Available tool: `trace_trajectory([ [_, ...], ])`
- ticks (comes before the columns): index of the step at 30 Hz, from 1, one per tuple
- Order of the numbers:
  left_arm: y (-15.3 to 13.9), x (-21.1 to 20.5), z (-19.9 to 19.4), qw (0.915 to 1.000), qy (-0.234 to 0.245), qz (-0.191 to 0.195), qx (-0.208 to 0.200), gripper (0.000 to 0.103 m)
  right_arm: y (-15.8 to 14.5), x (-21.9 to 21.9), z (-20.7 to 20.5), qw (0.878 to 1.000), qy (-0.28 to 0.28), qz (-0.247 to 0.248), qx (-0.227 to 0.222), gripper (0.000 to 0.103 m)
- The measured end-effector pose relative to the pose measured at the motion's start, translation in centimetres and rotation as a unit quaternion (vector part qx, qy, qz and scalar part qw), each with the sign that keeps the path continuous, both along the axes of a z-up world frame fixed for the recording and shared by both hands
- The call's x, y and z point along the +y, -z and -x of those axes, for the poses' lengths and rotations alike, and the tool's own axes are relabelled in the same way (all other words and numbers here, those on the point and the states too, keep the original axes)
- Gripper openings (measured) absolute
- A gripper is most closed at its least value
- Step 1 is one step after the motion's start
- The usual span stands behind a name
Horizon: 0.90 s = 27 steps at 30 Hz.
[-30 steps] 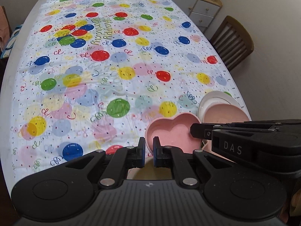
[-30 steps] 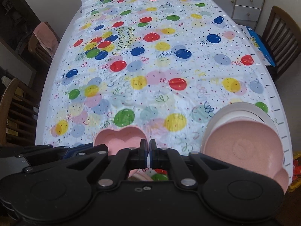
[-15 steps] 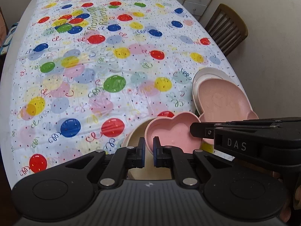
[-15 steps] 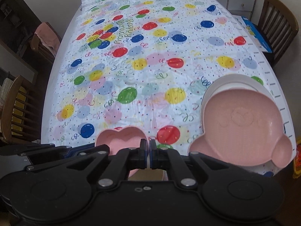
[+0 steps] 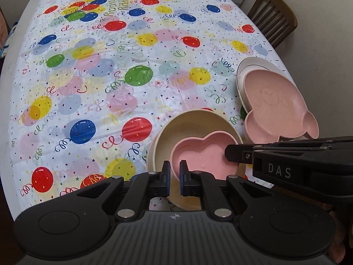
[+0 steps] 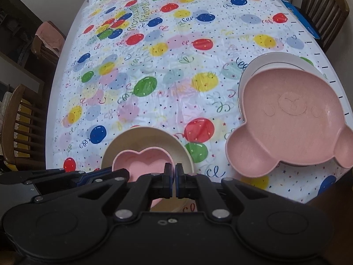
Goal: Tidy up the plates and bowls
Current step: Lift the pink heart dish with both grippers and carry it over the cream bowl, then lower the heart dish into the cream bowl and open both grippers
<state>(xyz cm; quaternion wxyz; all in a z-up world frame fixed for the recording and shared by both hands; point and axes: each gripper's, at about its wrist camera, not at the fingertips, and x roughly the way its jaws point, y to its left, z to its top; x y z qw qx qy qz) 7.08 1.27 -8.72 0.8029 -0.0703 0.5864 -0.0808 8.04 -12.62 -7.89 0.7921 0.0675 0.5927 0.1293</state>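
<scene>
Left wrist view: the left gripper [image 5: 174, 177] has its jaws drawn in narrow, and the near rim of the pink heart bowl [image 5: 204, 154] runs into the slit between the blue pads — the pads appear to pinch that rim. The heart bowl sits inside a cream round bowl [image 5: 194, 121], which stands on the bench [image 5: 88, 77] near its near edge. To the right, well apart from the bowls, one pink bear-shaped plate [image 5: 275, 103] lies on top of one white round plate [image 5: 253, 65], close to the right edge of the bench. The right gripper [image 5: 229, 152] comes in from the right, its tip over the right lobe of the heart bowl; whether it touches cannot be told here. Two bowls, two plates. The left and far stretches of the balloon-print cloth lie open.

Right wrist view: the right gripper [image 6: 175, 181] is closed down with almost no gap, its pads at the near right rim of the heart bowl [image 6: 141, 161], nested in the cream bowl [image 6: 141, 137] — a grip on the rim cannot be told for sure. The bear plate [image 6: 291, 119] overhangs the white plate [image 6: 260, 64] toward the near side, by the right edge. A wooden chair [image 6: 324, 4] stands beyond that edge, far right.
</scene>
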Motion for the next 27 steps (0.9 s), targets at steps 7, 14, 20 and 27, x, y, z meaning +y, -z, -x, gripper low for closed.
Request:
trace_trajectory([
  [7, 0.36, -0.11, -0.11, 1.0, 0.006, -0.003, 0.001, 0.007, 0.94, 0.19, -0.16, 1.0, 0.004, 0.005, 0.009, 0.003],
  [14, 0.38, -0.14, -0.11, 0.9999, 0.011, -0.003, 0.002, 0.007, 1.01, 0.33, -0.31, 1.0, 0.006, 0.005, 0.009, 0.013],
  [20, 0.28, 0.14, 0.02, 0.9999, 0.015, 0.0, -0.002, 0.007, 0.62, 0.55, -0.13, 1.0, 0.003, 0.003, 0.004, 0.018],
  [27, -0.18, 0.38, 0.37, 0.9997, 0.023, 0.004, -0.01, 0.007, 0.18, 0.61, -0.04, 1.0, 0.002, 0.007, -0.004, 0.028],
])
